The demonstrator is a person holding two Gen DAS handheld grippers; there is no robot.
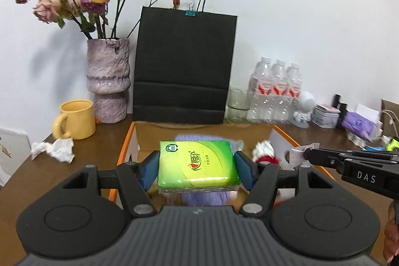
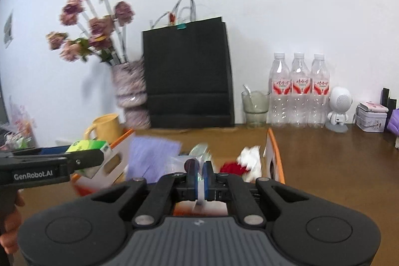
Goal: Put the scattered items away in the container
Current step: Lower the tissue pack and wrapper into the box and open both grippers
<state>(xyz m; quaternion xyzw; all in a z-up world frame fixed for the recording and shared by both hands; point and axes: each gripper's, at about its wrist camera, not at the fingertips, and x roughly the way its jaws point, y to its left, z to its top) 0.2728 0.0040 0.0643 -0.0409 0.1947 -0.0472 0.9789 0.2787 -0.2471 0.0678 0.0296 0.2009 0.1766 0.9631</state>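
Your left gripper (image 1: 197, 167) is closed on the green tissue pack (image 1: 198, 163) by its short ends, above the orange-edged box (image 1: 124, 141) in the middle of the desk (image 1: 99, 148). I judge it light and soft; squeeze gently. Your right gripper (image 2: 199, 172) is nearly closed, pinching a thin clear wrapper (image 2: 199, 153) over the box

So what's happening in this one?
A person is tidying desk clutter into an orange-edged cardboard box. The left gripper clamps a green tissue pack above the box. The right gripper pinches a small clear wrapper over it. A crumpled tissue lies beside the yellow mug.
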